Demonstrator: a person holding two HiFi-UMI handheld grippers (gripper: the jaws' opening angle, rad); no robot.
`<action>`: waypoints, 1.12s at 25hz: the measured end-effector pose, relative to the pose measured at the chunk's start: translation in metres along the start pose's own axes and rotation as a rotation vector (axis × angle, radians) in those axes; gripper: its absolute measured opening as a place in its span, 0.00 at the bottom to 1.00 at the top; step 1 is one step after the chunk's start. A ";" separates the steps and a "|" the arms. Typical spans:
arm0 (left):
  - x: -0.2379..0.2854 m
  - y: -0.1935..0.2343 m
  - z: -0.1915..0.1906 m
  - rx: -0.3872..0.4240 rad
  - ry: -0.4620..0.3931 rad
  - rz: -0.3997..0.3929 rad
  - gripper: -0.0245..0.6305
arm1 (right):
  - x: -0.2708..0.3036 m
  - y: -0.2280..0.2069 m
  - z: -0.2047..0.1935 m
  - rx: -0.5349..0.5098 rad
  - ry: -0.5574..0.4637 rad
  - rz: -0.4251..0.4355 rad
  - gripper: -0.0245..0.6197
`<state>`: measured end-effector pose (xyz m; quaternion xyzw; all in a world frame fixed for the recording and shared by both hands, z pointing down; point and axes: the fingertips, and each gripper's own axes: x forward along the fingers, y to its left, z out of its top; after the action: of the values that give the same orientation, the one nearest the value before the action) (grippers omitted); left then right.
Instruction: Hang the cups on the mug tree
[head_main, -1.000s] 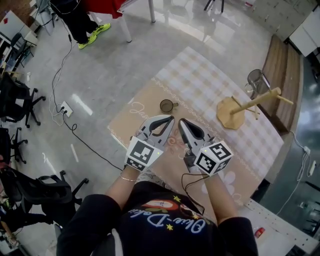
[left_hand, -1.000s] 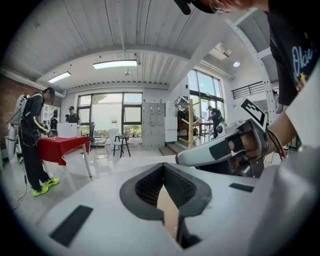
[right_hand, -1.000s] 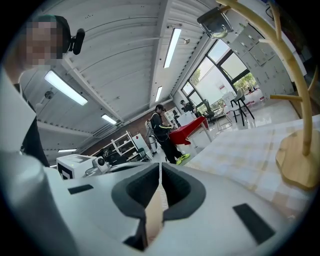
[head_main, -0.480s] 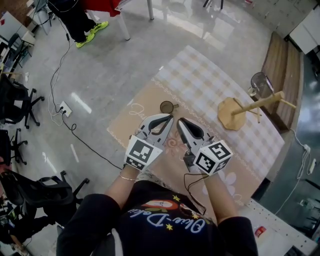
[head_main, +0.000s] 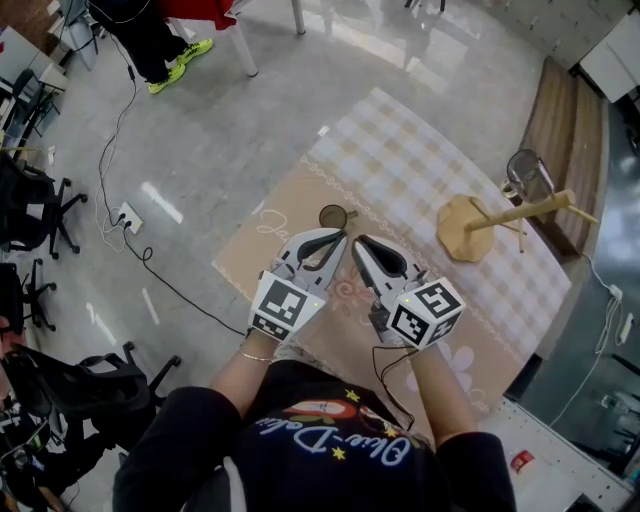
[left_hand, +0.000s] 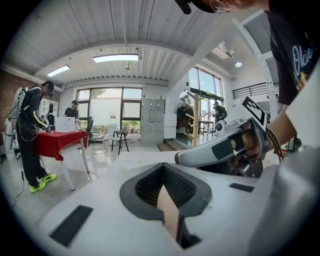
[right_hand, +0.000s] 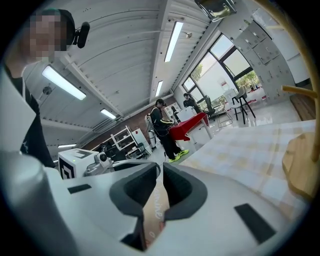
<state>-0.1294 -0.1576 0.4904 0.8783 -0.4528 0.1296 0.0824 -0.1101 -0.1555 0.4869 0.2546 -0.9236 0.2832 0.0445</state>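
Note:
A small clear glass cup stands upright on the tan part of the tablecloth, just beyond both grippers. The wooden mug tree rises from its round base at the right, and a second glass cup hangs on it. My left gripper is shut and empty, a little short of the standing cup. Beside it, my right gripper has just been opening its jaws. They now stand a narrow slit apart with nothing between them. The tree's base shows at the right edge of the right gripper view.
The checked cloth covers the table's far half. A wooden bench runs behind the mug tree. Office chairs and a floor cable lie to the left. A person stands by a red table.
Both grippers keep their place near the standing cup. Only the head view has drifted slightly, so the mug tree sits a little further right.

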 end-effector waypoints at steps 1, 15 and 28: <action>0.001 0.000 -0.001 -0.003 0.003 -0.002 0.05 | 0.001 0.000 -0.001 -0.002 0.008 0.003 0.11; 0.008 0.004 -0.018 -0.035 0.033 -0.014 0.05 | 0.011 -0.019 -0.013 -0.058 0.082 -0.008 0.15; 0.014 0.014 -0.022 -0.037 0.040 -0.030 0.05 | 0.026 -0.028 -0.015 -0.165 0.132 0.022 0.20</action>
<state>-0.1368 -0.1705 0.5162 0.8806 -0.4401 0.1374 0.1093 -0.1200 -0.1785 0.5194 0.2205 -0.9416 0.2229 0.1229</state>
